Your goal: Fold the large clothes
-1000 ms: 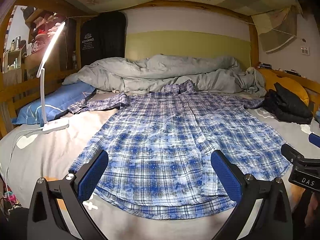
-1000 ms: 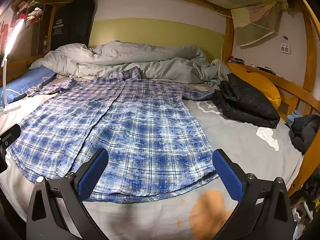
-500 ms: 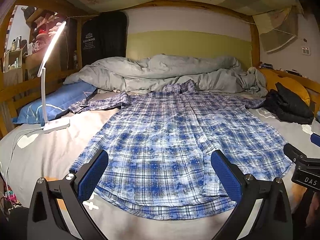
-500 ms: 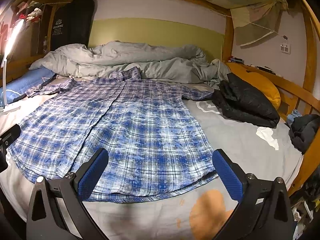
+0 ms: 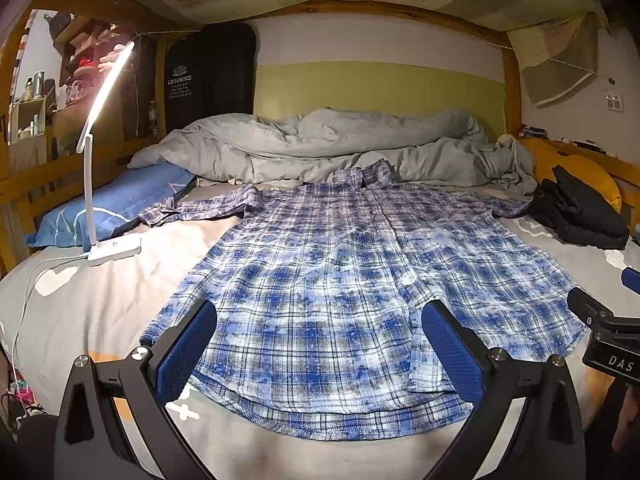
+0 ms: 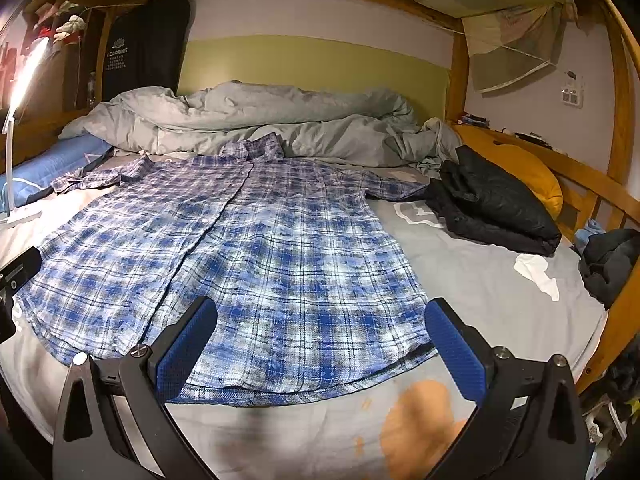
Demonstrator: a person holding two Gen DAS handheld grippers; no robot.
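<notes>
Blue plaid shirt (image 5: 344, 280) spread flat, front up and buttoned, on the grey bed sheet (image 5: 100, 308), collar toward the headboard end and hem toward the cameras. Taken as the landmark for everything else. Both short sleeves stretched out sideways from the shoulders: one reaching toward the blue pillow (image 5: 108, 208), the other touching the black jacket (image 6: 492, 204).

Beyond the shirt's collar, a rumpled grey duvet (image 5: 320, 144) piled across the width of the bed. Off the shirt's pillow-side edge, a white desk lamp (image 5: 96, 152) standing on the sheet, lit, its base near the sleeve. Past the black jacket, away from the shirt, a yellow cushion (image 6: 524, 172) against the wooden bed rail (image 6: 580, 176). Between the shirt's jacket-side hem corner and the rail, a crumpled white tissue (image 6: 536, 272) on bare sheet, and further out a dark bundle of clothing (image 6: 612, 260).

Left hand-held gripper (image 5: 320, 340) held just above the shirt's hem, blue-padded fingers spread wide apart, gripping nothing, fabric visible between them. Right hand-held gripper (image 6: 322, 340) likewise above the hem at the jacket-side half, fingers wide apart and empty; its black body also visible at the edge of the left wrist view. Orange print on the sheet just below the hem, near the right one's fingers
</notes>
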